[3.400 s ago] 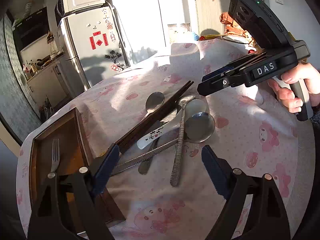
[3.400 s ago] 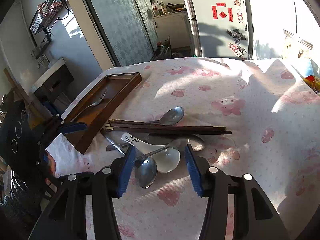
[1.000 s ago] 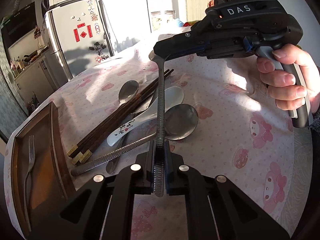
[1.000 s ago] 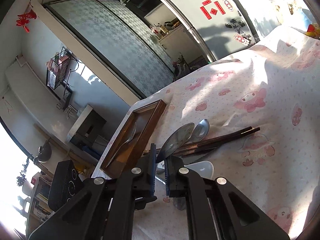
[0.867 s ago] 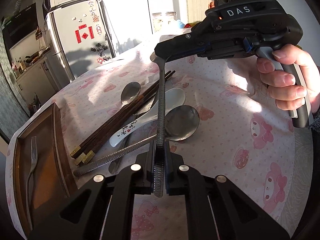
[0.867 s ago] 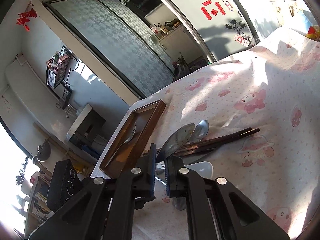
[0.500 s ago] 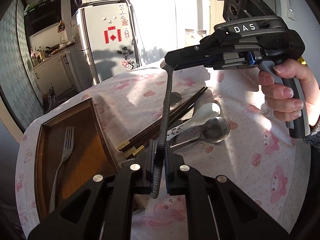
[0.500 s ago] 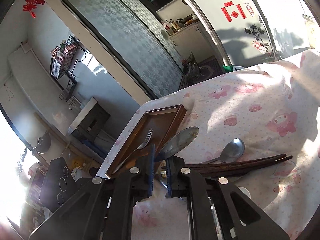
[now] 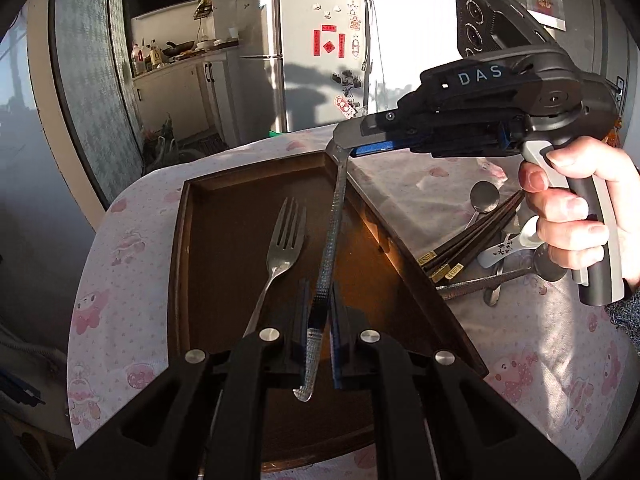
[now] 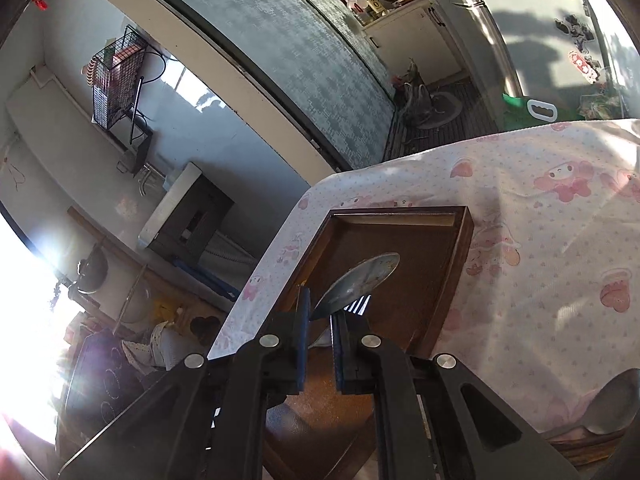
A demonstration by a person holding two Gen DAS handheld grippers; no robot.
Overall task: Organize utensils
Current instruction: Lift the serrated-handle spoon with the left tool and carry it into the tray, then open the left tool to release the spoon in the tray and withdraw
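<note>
One fork already lies in the wooden tray at centre frame; a long metal spoon hangs above it, its handle pinched in the left gripper and its bowl end in the right gripper, both sets of fingers pressed tight on it; chopsticks, a white ceramic spoon and more metal spoons wait at right on the worktop; a hand hides part of that pile, so the count is unclear.
</note>
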